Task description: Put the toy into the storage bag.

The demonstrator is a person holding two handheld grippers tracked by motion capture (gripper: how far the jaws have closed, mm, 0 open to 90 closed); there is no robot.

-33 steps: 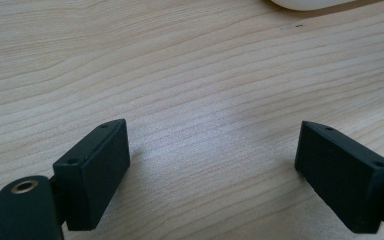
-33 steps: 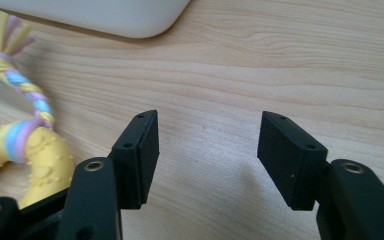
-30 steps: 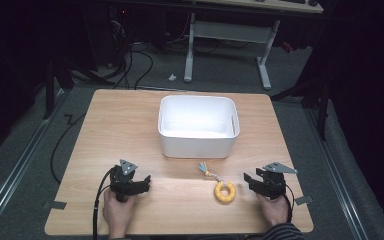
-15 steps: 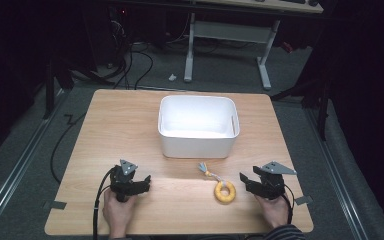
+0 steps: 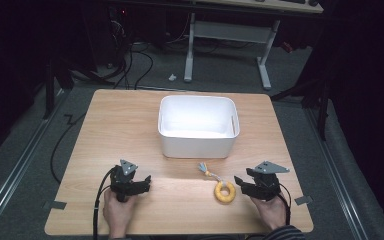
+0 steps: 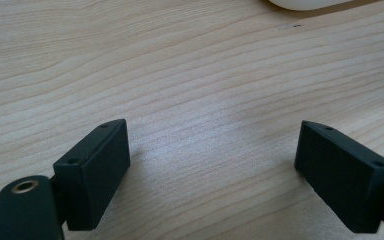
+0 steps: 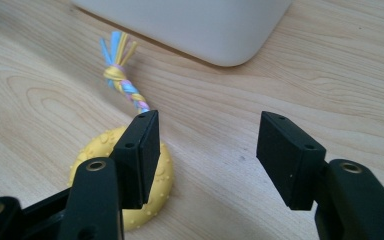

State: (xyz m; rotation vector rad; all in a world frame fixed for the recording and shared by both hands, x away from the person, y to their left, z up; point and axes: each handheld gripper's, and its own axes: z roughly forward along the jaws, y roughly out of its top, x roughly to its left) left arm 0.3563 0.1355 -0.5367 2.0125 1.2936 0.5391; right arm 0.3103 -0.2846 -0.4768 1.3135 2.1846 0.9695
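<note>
- High view: on the desk (image 5: 130, 130), a yellow ring toy (image 5: 225, 192) with a braided tail lies in front of the white tub (image 5: 198, 145), just beside the right hand-held gripper (image 5: 241, 182); the left hand-held gripper (image 5: 142, 184) sits well apart.
- Left gripper view: left jaws spread wide over bare wood.
- Right gripper view: right jaws, just narrowed, stand apart and pinch nothing; the toy lies under the left-hand jaw, not between them.
</note>
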